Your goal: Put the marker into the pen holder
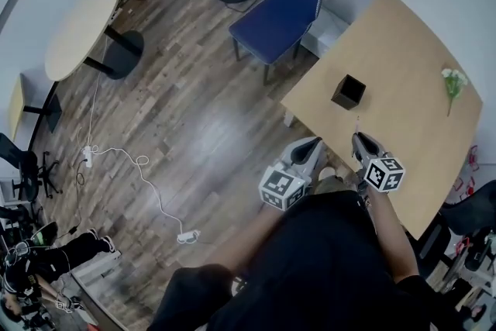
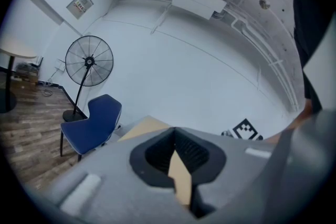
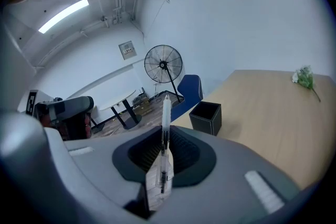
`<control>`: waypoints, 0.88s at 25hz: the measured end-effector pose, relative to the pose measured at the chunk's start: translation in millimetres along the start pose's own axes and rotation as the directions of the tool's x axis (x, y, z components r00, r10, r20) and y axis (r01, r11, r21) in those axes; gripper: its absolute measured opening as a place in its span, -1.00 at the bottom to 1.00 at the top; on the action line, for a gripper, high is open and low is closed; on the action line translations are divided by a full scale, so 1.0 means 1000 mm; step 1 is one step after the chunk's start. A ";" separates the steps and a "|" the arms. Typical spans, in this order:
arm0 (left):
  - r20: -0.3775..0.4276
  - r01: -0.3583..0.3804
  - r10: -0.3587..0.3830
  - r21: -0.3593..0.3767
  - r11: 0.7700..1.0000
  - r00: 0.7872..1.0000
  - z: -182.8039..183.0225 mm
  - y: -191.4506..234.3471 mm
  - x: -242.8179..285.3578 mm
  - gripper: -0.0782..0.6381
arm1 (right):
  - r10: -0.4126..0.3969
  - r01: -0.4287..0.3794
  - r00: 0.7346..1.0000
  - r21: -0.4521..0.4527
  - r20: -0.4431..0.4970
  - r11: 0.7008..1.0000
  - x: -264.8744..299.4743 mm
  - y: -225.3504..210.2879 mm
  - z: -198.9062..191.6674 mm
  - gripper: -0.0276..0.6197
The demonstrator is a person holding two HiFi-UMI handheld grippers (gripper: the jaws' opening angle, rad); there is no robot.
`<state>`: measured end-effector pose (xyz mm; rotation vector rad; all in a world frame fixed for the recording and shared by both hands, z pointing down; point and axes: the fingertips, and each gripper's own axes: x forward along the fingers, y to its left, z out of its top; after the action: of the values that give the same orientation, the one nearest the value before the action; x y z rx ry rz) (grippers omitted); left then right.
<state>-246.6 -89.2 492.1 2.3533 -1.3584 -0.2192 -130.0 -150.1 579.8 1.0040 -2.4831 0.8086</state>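
Observation:
A thin white marker (image 3: 166, 115) stands upright between the jaws of my right gripper (image 3: 165, 150), which is shut on it. In the head view its tip (image 1: 357, 125) pokes forward from the right gripper (image 1: 363, 143) over the near part of the wooden table (image 1: 403, 50). The black square pen holder (image 1: 348, 91) stands open-topped on the table a short way ahead of the marker, and shows just right of it in the right gripper view (image 3: 205, 117). My left gripper (image 1: 308, 151) hovers at the table's near-left edge, shut and holding nothing (image 2: 176, 150).
A green-and-white flower sprig (image 1: 453, 83) lies at the table's far right. A blue chair (image 1: 283, 4) stands beyond the table's left corner, with a floor fan (image 2: 88, 62) behind it. A round table (image 1: 81, 27) and cables (image 1: 139, 167) occupy the wooden floor to the left.

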 end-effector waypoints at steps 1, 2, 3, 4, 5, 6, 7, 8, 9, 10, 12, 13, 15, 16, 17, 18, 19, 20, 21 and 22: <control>0.005 -0.017 0.017 -0.011 1.000 1.000 0.001 0.008 -0.002 -0.77 | -0.001 0.001 1.000 -0.004 -0.006 1.000 0.004 0.001 0.002 -0.78; 0.011 -0.036 0.036 -0.024 0.999 0.999 0.002 0.016 -0.004 -0.77 | -0.003 0.003 1.000 -0.007 -0.011 1.000 0.008 0.001 0.005 -0.78; 0.016 -0.058 0.058 -0.036 0.998 0.998 0.002 0.026 -0.005 -0.77 | -0.008 0.007 1.000 -0.006 -0.016 1.000 0.012 0.000 0.007 -0.78; 0.020 -0.079 0.080 -0.048 0.996 0.997 0.003 0.035 -0.005 -0.77 | -0.014 0.013 1.000 -0.004 -0.019 1.000 0.016 -0.002 0.009 -0.78; 0.023 -0.098 0.099 -0.056 0.994 0.995 0.005 0.044 -0.005 -0.77 | -0.020 0.020 1.000 0.001 -0.019 1.000 0.019 -0.005 0.012 -0.78; 0.024 -0.110 0.111 -0.061 0.992 0.993 0.007 0.051 -0.004 -0.77 | -0.027 0.027 1.000 0.007 -0.016 1.000 0.023 -0.010 0.015 -0.78; 0.023 -0.115 0.117 -0.062 0.991 0.993 0.008 0.056 -0.001 -0.77 | -0.034 0.034 0.999 0.013 -0.012 0.999 0.027 -0.016 0.019 -0.78; 0.018 -0.116 0.117 -0.060 0.991 0.993 0.008 0.060 0.003 -0.77 | -0.041 0.041 0.999 0.017 -0.005 0.999 0.031 -0.022 0.022 -0.78; 0.010 -0.115 0.115 -0.055 0.992 0.993 0.007 0.063 0.007 -0.77 | -0.049 0.049 0.999 0.018 0.004 0.999 0.036 -0.028 0.027 -0.78; 0.002 -0.113 0.113 -0.050 0.992 0.994 0.006 0.066 0.013 -0.77 | -0.057 0.057 0.998 0.018 0.016 0.998 0.042 -0.034 0.032 -0.78; -0.013 -0.106 0.106 -0.038 0.994 0.994 0.006 0.072 0.025 -0.77 | -0.075 0.074 0.996 0.019 0.051 0.997 0.053 -0.047 0.046 -0.77; -0.021 -0.101 0.101 -0.028 0.994 0.995 0.007 0.074 0.033 -0.77 | -0.083 0.081 0.994 0.025 0.072 0.996 0.058 -0.053 0.054 -0.77; -0.041 -0.087 0.087 -0.008 0.996 0.995 0.011 0.082 0.051 -0.77 | -0.090 0.086 0.990 0.039 0.106 0.995 0.070 -0.064 0.070 -0.77; -0.053 -0.080 0.080 -0.002 0.997 0.995 0.013 0.086 0.061 -0.77 | -0.089 0.084 0.989 0.046 0.116 0.995 0.078 -0.068 0.077 -0.77; -0.063 -0.072 0.072 0.003 0.997 0.995 0.015 0.090 0.072 -0.77 | -0.084 0.078 0.989 0.053 0.121 0.995 0.085 -0.073 0.083 -0.77; -0.074 -0.063 0.064 0.010 0.998 0.995 0.016 0.093 0.083 -0.77 | -0.080 0.073 0.989 0.060 0.123 0.996 0.091 -0.078 0.087 -0.77; -0.086 -0.054 0.055 0.020 0.998 0.995 0.017 0.095 0.094 -0.77 | -0.077 0.069 0.989 0.067 0.124 0.995 0.097 -0.084 0.090 -0.77; -0.098 -0.045 0.048 0.033 0.998 0.994 0.017 0.096 0.106 -0.77 | -0.076 0.067 0.989 0.075 0.127 0.995 0.101 -0.091 0.093 -0.78; -0.110 -0.039 0.044 0.048 0.998 0.993 0.017 0.098 0.117 -0.77 | -0.077 0.066 0.988 0.082 0.133 0.994 0.105 -0.099 0.096 -0.78; -0.121 -0.035 0.042 0.058 0.998 0.992 0.018 0.100 0.129 -0.77 | -0.077 0.065 0.987 0.088 0.138 0.994 0.109 -0.107 0.099 -0.78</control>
<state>-266.0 -248.4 527.8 2.3418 -1.3660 -0.0258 -138.8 -331.5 597.3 1.2108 -2.5323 0.8516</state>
